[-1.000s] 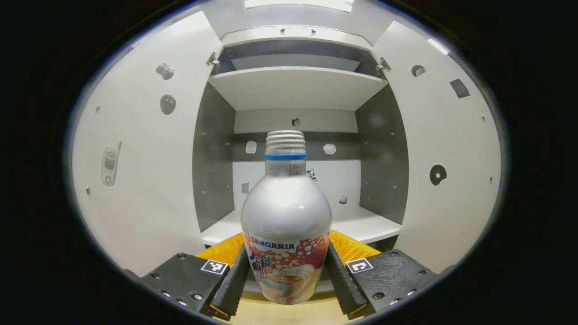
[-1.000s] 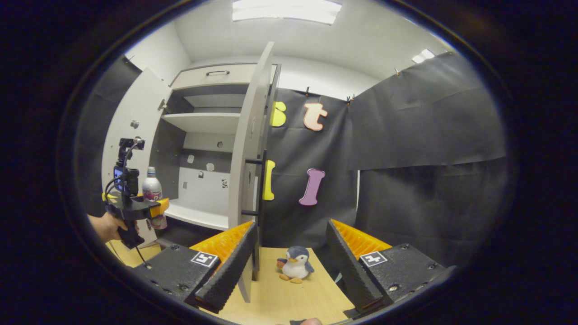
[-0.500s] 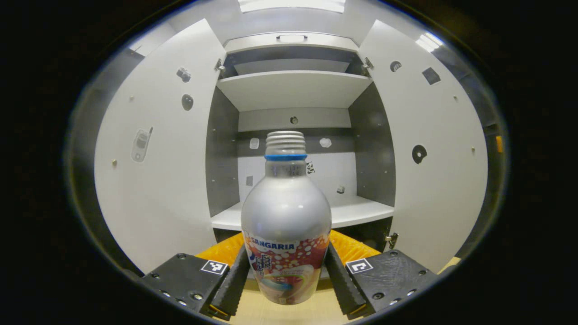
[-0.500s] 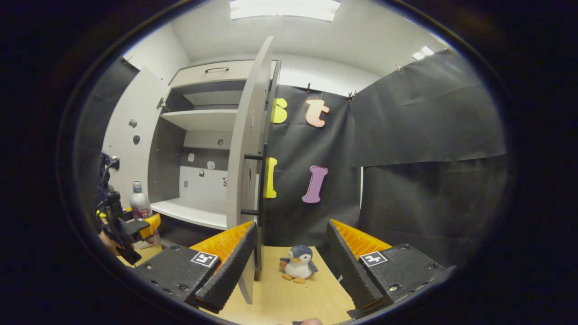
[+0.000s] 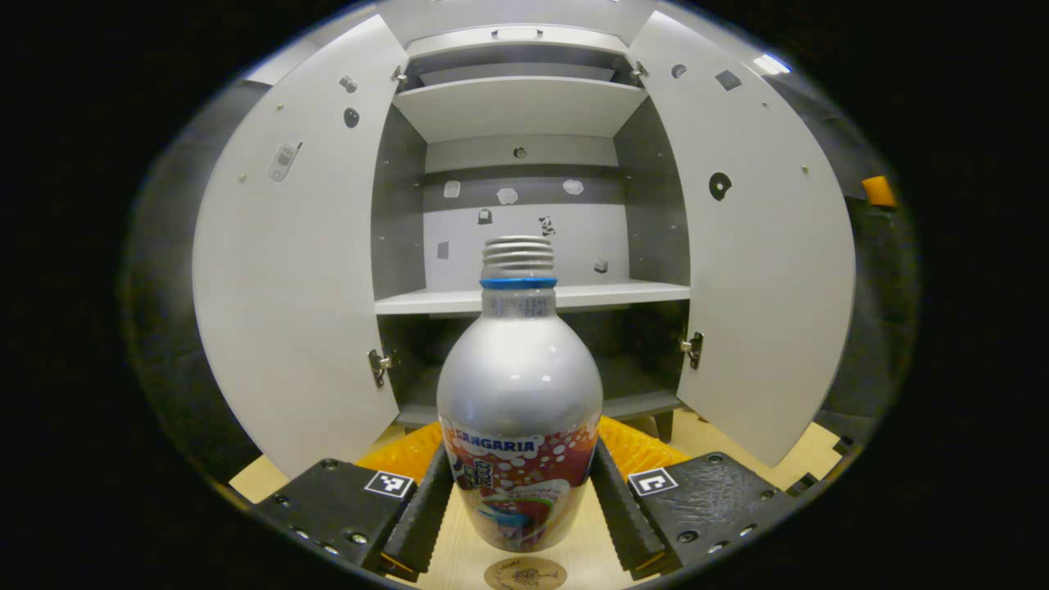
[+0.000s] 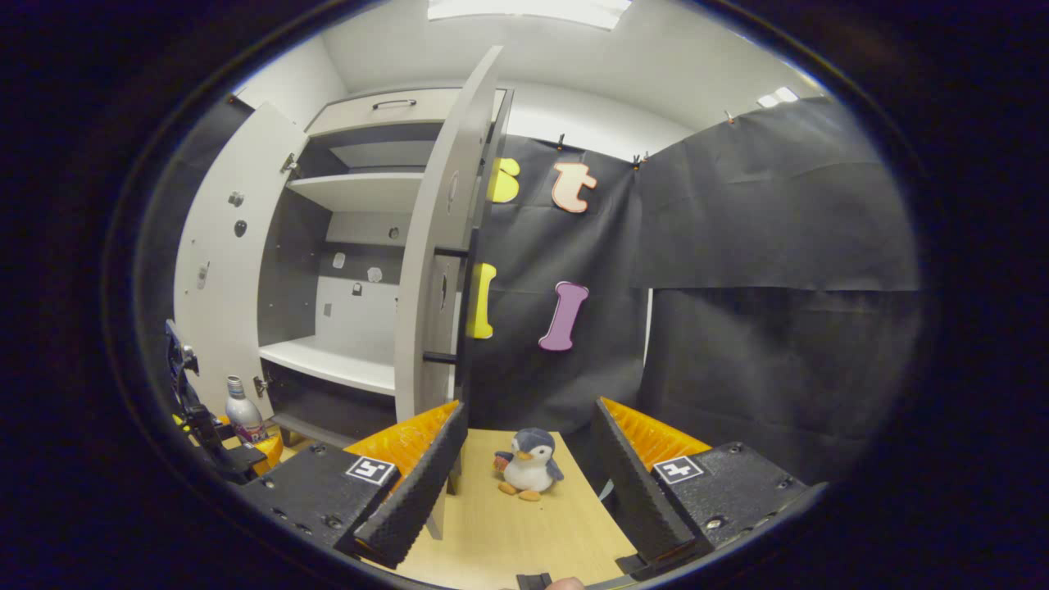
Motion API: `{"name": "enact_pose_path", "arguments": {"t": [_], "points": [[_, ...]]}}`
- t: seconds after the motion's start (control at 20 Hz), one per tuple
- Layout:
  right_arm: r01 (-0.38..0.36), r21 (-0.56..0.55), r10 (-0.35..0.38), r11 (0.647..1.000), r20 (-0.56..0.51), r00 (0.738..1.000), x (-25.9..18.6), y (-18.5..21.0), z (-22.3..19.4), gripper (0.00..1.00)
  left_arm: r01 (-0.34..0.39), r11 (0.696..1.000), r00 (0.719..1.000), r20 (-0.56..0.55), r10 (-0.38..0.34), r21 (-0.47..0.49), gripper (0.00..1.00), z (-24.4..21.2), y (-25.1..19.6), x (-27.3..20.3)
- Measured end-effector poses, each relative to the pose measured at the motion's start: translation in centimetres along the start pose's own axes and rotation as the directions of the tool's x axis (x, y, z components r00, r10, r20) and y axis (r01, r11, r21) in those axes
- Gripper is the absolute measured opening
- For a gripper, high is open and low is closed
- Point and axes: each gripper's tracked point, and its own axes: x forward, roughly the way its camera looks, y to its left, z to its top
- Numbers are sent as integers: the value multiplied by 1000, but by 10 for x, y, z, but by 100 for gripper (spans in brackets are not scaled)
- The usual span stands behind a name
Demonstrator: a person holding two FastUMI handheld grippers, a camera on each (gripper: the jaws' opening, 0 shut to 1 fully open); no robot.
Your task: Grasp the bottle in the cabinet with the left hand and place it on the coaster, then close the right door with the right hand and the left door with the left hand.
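A silver bottle [image 5: 519,377] with a threaded neck, a blue ring and a colourful label stands upright in my left gripper [image 5: 522,510], whose two fingers press on its lower sides. It hangs just above a small round coaster [image 5: 524,574] on the wooden table, in front of the open cabinet. The left door [image 5: 287,270] and right door [image 5: 766,270] both stand wide open. In the right gripper view my right gripper [image 6: 524,492] is open with nothing in it, near the right door's edge [image 6: 430,270]. The left gripper [image 6: 205,438] with the bottle [image 6: 242,410] appears low at far left.
A small plush penguin [image 6: 527,464] sits on the wooden table [image 6: 524,533] just beyond my right fingers. The right door carries a dark bar handle [image 6: 447,305]. The cabinet's white shelf [image 5: 533,297] is bare, with a lower dark compartment under it.
My left gripper has drawn back out of the cabinet and come down with the bottle; the coaster has come into sight under it. The right gripper has hardly moved.
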Motion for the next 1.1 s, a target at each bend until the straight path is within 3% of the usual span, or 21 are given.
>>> {"name": "enact_pose_path", "arguments": {"t": [0.05, 0.1, 0.5, 0.7, 0.75, 1.1], "points": [[-4, -2, 4, 1000, -8, 1000, -1, 2, -3, 100, 1, 1000, 1000, -23, -1, 10, 84, -11, -2, -1], [-7, -3, 7, 1000, -15, 1000, -2, 3, -4, 100, 4, 1000, 999, -50, -3, 16, 80, -22, -2, -4], [-16, -12, 15, 1000, -63, 998, 4, 14, -17, 100, 39, 999, 988, -153, -36, 13, 81, -91, -19, -12], [-18, -17, 16, 1000, -84, 996, 9, 18, -22, 100, 28, 999, 982, -188, -20, 39, 84, -118, -17, -7], [-21, -14, 20, 1000, -90, 996, 10, 19, -23, 100, 28, 999, 979, -202, -19, 45, 81, -127, -15, -4], [-28, -20, 25, 999, -115, 993, 14, 25, -28, 100, 17, 998, 974, -227, -3, 56, 81, -151, -10, 6]]}}
